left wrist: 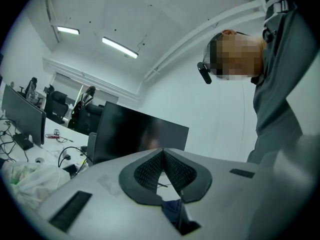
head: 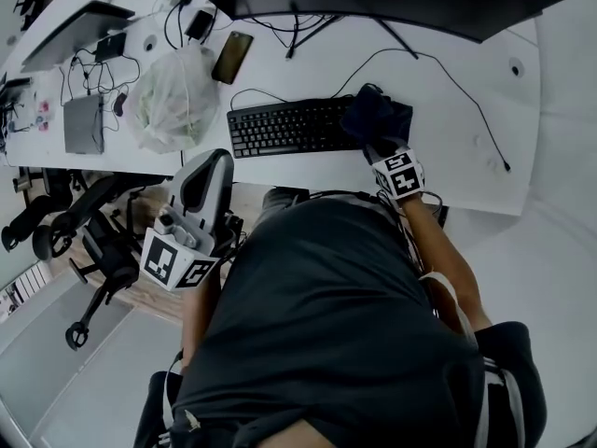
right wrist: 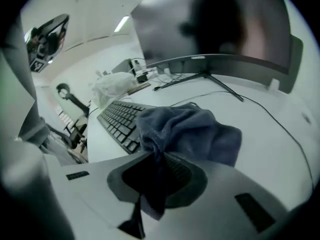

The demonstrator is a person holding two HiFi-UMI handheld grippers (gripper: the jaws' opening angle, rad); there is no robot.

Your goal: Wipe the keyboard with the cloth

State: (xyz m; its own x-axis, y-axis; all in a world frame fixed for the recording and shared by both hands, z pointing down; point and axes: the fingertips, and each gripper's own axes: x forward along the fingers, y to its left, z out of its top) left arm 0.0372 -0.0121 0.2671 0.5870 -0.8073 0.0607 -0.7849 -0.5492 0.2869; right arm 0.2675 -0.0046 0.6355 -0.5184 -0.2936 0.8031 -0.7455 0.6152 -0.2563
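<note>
Overhead, cloth (head: 378, 115) drapes one end of keyboard (head: 280, 127); only its own view shows right gripper (right wrist: 155, 156) pinching it; left gripper (left wrist: 162, 151) closed, empty.

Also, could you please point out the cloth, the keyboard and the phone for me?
cloth (right wrist: 197, 131), right gripper view, its bunched middle.
keyboard (head: 284, 129), head view, middle of its keys.
phone (head: 231, 57), head view, centre of its face.
</note>
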